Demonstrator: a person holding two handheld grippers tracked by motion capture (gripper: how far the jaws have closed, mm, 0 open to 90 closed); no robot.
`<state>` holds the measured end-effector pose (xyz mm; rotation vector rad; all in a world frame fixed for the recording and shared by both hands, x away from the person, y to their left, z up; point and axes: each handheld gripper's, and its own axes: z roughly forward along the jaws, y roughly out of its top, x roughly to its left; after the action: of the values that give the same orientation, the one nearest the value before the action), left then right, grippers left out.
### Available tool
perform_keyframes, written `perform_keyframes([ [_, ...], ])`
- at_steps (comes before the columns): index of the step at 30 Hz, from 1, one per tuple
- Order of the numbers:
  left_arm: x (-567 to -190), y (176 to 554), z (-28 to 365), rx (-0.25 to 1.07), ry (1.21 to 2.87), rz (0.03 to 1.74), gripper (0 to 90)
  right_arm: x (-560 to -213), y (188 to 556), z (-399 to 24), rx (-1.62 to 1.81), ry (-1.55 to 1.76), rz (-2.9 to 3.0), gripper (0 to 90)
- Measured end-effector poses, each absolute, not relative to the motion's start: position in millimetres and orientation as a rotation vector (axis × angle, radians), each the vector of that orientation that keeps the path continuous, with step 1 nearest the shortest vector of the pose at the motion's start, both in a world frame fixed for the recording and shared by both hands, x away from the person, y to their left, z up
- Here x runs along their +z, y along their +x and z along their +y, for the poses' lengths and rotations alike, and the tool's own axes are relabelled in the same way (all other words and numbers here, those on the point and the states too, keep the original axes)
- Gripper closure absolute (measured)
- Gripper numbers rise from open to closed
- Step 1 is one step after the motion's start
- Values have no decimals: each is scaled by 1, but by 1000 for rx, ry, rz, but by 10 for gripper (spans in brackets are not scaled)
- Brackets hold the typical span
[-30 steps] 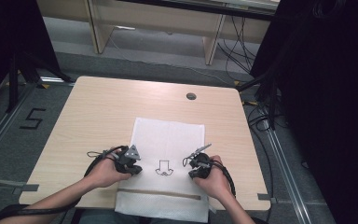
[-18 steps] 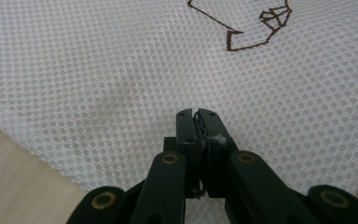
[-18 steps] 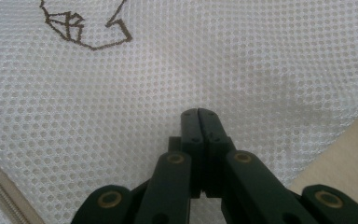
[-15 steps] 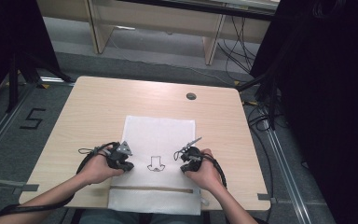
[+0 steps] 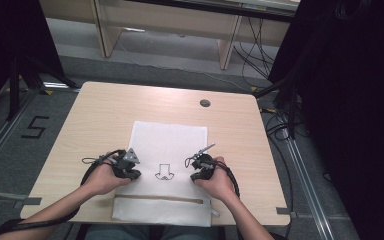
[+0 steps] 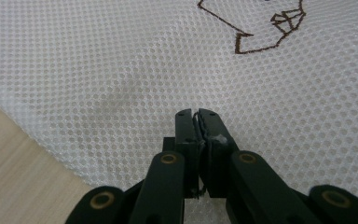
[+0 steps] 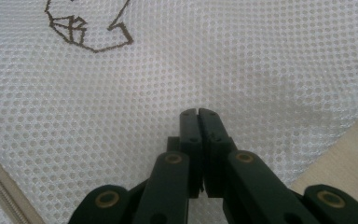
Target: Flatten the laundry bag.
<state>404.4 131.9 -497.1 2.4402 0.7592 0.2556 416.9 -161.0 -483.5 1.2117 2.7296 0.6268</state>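
A white mesh bag (image 5: pixel 167 145) lies flat on the wooden table (image 5: pixel 105 110), with a brown arrow drawing (image 5: pixel 163 171) in its middle and a zipper (image 5: pixel 157 198) near its front end. My left gripper (image 5: pixel 132 172) sits on the bag left of the drawing. In the left gripper view its jaws (image 6: pixel 196 112) are pressed together on the mesh (image 6: pixel 121 70), which puckers slightly ahead of the tips. My right gripper (image 5: pixel 196 175) sits right of the drawing. There too the jaws (image 7: pixel 198 112) are shut, pinching the mesh (image 7: pixel 261 70).
A round cable hole (image 5: pixel 205 103) is set in the table behind the bag. The bag's front end reaches the table's near edge. Desk legs and cables stand on the floor beyond the table. Bare wood (image 6: pixel 9 154) shows beside the bag.
The bag and both hands have slid to the left across the table. Both grippers have stayed shut on it.
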Motion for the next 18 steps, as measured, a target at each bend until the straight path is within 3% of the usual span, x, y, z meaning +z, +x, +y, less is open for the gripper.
perform_keyframes([
  [8,-499,405,131,264,2411,789,848,-485,413,-160,653,1205,2699,884],
  [18,-497,402,134,257,2396,805,747,-467,411,-173,831,1262,2593,725],
])
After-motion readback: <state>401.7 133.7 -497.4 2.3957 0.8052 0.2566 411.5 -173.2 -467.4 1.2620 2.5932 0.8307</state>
